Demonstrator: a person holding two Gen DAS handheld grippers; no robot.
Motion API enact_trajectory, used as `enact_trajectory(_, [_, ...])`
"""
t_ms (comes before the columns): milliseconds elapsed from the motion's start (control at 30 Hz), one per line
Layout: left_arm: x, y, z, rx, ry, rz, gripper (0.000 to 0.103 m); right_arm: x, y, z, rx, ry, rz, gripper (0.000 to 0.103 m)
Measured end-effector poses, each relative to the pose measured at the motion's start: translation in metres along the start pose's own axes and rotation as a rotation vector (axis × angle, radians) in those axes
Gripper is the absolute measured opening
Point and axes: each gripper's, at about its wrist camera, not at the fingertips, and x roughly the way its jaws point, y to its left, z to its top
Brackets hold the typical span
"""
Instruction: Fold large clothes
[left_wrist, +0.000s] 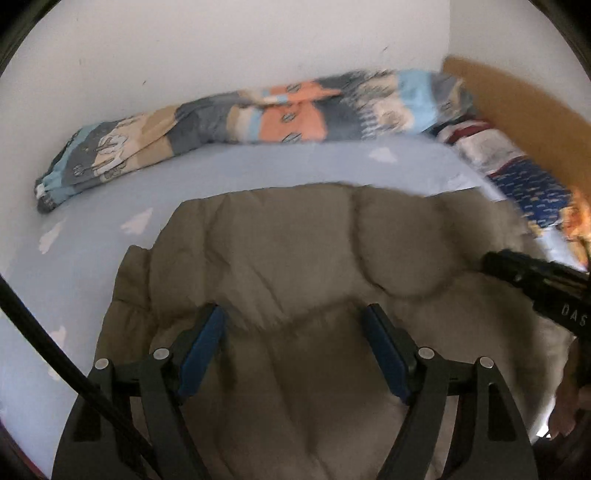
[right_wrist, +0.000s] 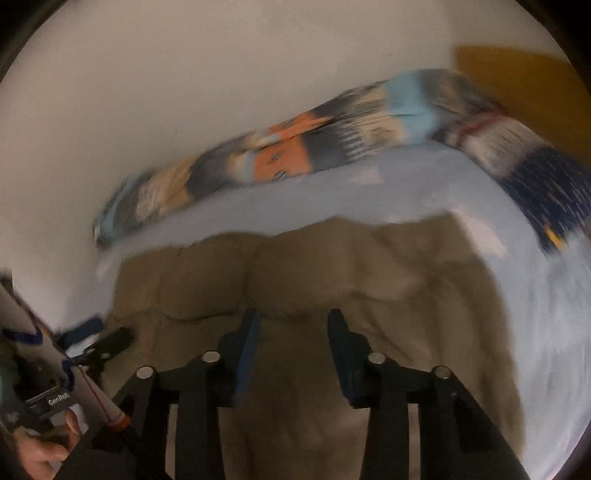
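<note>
A: Task item?
B: Tan quilted jacket (left_wrist: 295, 258), puffy, spread flat on the bed's light blue sheet (left_wrist: 110, 206). It covers the near-middle of the bed, with its far edge short of the wall side.

A: Left gripper?
B: Left gripper (left_wrist: 293, 332) hangs over the near part of the jacket, angled down. Blue pads (left_wrist: 201, 350) are wide apart with only flat fabric showing in the gap. Released, gripping nothing.

A: Right one?
B: Right gripper (right_wrist: 293, 336) is also above the jacket's near part, jaws narrower than the left's. There's a clear gap and nothing pinched. Released too. That view is heavily blurred, so I can't tell whether the tips touch the cloth.

A: The two relative to each other?
B: Side by side over the jacket, well apart. The right one's black body pokes in at the left view's right edge. The right view's lower left corner shows the left one with a hand (right_wrist: 44, 450) on it.

A: Surroundings?
B: Patterned duvet (left_wrist: 229, 118) bunched along the wall-side edge of the bed. Navy and red printed bedding (left_wrist: 517, 173) at the right end, against an orange-brown headboard (left_wrist: 524, 99). White wall (left_wrist: 221, 44) behind.
</note>
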Motion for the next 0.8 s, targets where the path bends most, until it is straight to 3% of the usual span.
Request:
enact_trajectory(100, [0.03, 0.022, 0.009, -0.072, 0.108, -0.012, 0.078, 0.035, -0.018, 0.007, -0.002, 0.044, -0.104, 0.036])
enact_trajectory(167, [0.043, 0.038, 0.011, -0.128, 0.148, -0.042, 0.078, 0.053, -0.05, 0.01, 0.13, 0.121, -0.084, 0.032])
enact_trajectory(267, [0.049, 0.052, 0.012, -0.176, 0.161, -0.03, 0.078, 0.063, -0.079, 0.018, 0.252, 0.161, -0.068, 0.002])
enact_trajectory(333, [0.05, 0.058, 0.008, -0.186, 0.162, -0.033, 0.078, 0.063, -0.092, 0.016, 0.33, 0.18, -0.114, 0.001])
enact_trajectory(467, [0.052, 0.061, 0.01, -0.211, 0.156, -0.037, 0.078, 0.064, -0.104, 0.015, 0.397, 0.189, -0.097, 0.001])
enact_trajectory(700, [0.03, 0.113, -0.008, -0.386, 0.125, 0.004, 0.076, 0.038, -0.127, 0.008, 0.51, 0.151, -0.086, 0.001])
enact_trajectory(800, [0.006, 0.125, -0.024, -0.438, 0.088, 0.062, 0.074, 0.006, -0.139, -0.001, 0.54, 0.101, -0.181, 0.001])
